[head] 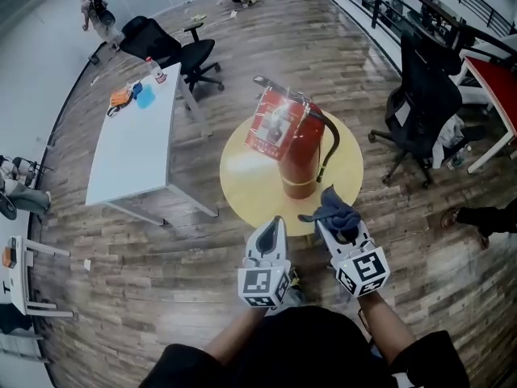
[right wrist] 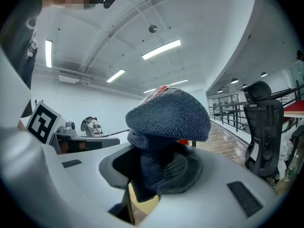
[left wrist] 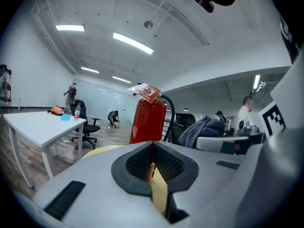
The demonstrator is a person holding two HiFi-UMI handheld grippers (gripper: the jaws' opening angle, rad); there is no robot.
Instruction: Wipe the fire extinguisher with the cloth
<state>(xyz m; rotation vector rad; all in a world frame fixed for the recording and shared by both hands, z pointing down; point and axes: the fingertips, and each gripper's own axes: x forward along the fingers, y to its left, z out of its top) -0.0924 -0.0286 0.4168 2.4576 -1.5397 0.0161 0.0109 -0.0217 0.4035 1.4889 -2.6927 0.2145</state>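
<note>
A red fire extinguisher (head: 299, 148) with a black hose and a hanging tag stands upright on a round yellow table (head: 242, 172). It also rises ahead in the left gripper view (left wrist: 148, 120). My right gripper (head: 329, 226) is shut on a dark blue-grey cloth (head: 333, 210), held just in front of the extinguisher's base. The cloth (right wrist: 166, 120) bulges out of the jaws and hides most of the extinguisher in the right gripper view. My left gripper (head: 275, 225) is shut and empty, at the table's near edge, left of the right one.
A long white table (head: 137, 140) with small items stands to the left, a black office chair (head: 182, 51) behind it. Another black chair (head: 424, 103) is at the right near a railing. People are at the far wall. Wood floor all around.
</note>
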